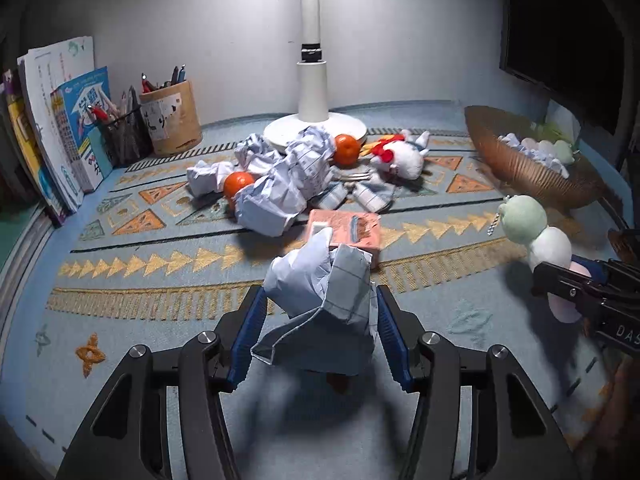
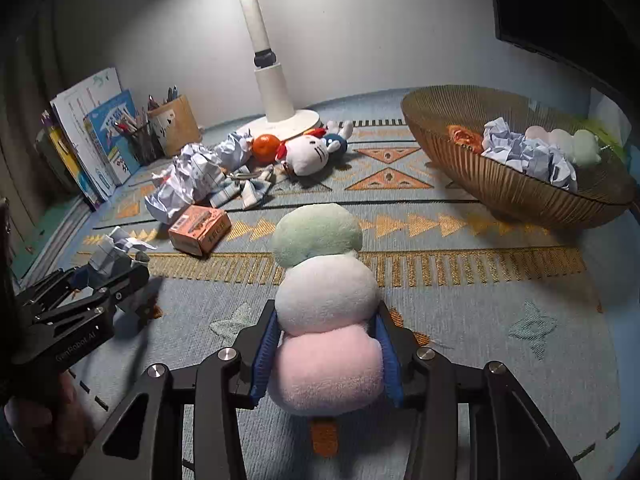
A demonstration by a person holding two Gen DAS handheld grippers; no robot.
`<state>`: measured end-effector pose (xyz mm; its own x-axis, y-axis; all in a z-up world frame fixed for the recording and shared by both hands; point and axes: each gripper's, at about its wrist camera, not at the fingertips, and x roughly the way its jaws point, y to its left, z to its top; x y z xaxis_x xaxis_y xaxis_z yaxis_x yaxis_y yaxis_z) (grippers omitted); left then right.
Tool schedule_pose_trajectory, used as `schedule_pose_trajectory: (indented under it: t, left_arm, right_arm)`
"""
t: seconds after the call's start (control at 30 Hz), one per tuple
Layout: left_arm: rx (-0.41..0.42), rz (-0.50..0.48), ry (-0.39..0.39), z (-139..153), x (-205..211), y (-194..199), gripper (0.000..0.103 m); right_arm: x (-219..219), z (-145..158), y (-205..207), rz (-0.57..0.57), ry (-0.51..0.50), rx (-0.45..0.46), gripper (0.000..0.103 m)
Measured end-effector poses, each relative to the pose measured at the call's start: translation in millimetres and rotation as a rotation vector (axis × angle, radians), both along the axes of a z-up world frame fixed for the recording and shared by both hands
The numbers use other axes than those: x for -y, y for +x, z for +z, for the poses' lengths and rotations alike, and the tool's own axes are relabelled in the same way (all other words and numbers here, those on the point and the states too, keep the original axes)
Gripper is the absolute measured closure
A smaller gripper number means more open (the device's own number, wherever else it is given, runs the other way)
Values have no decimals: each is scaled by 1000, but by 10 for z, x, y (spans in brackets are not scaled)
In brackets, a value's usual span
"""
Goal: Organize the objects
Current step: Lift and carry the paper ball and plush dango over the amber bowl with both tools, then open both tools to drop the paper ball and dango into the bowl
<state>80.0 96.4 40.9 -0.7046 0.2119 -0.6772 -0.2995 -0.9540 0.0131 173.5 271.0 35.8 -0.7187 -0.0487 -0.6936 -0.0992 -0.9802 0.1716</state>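
Left: your gripper [image 1: 318, 312] clamped a crumpled paper ball [image 1: 324, 280] above the rug [image 1: 160, 280] | Right: your gripper [image 2: 326, 354] squeezed the dango plush [image 2: 326, 304], apparently lifted, short of the basket [image 2: 500, 184].

A white desk lamp [image 1: 314, 92] is standing at upper centre of the left wrist view, on a patterned woven mat [image 1: 160, 280]. Crumpled lined paper balls [image 1: 288, 176] and two oranges [image 1: 346, 149] are lying just before its base. Upright books [image 1: 60, 128] are leaning at far left, a ribbed brown wicker basket [image 1: 520, 168] is sitting at right, and a small orange cardboard box [image 1: 352, 232] is lying in the middle.
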Motion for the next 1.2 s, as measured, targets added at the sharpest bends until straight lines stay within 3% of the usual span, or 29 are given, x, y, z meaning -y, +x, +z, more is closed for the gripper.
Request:
schedule_pose_trajectory:
  t: [0.23, 0.4, 0.53, 0.7, 0.83, 0.97, 1.0, 1.03, 1.07, 1.1, 1.13, 1.2]
  left_arm:
    - [-122, -187, 116, 882, -774, -81, 51]
    - [-168, -255, 144, 1261, -1424, -331, 51]
    - [-197, -277, 157, 1358, -1798, -464, 51]
    - [-176, -277, 196, 1333, -2106, -691, 51]
    - [-186, -281, 179, 1295, -2279, -844, 51]
    - [-170, -311, 203, 1256, -2387, -956, 43]
    - [-170, -317, 205, 1241, -2403, -959, 28]
    - [-182, -315, 199, 1225, -2405, -955, 21]
    - [-205, -301, 182, 1214, -2396, -939, 21]
    - [-220, -290, 160, 1205, -2377, -926, 21]
    - [-222, -287, 142, 1202, -2345, -916, 21]
    - [-211, -281, 136, 1212, -2213, -879, 21]
  right_arm:
    - [-458, 600, 283, -71, -42, -163, 59]
    - [-1022, 1067, 422, -278, -29, -304, 59]
    - [-1433, 1175, 383, -422, -67, -340, 58]
    - [-1678, 1257, 157, -473, -58, -329, 58]
    - [-1784, 1276, 17, -486, -41, -309, 58]
    - [-1845, 1149, -72, -513, -40, -277, 57]
    - [-1872, 1101, -103, -513, -54, -269, 56]
    - [-1901, 1065, -144, -508, -68, -257, 51]
    - [-1939, 1020, -196, -503, -77, -235, 43]
    - [-1971, 974, -243, -498, -86, -211, 23]
    - [-1993, 937, -251, -491, -95, -204, 18]
    - [-1979, 877, -189, -488, -100, -200, 18]
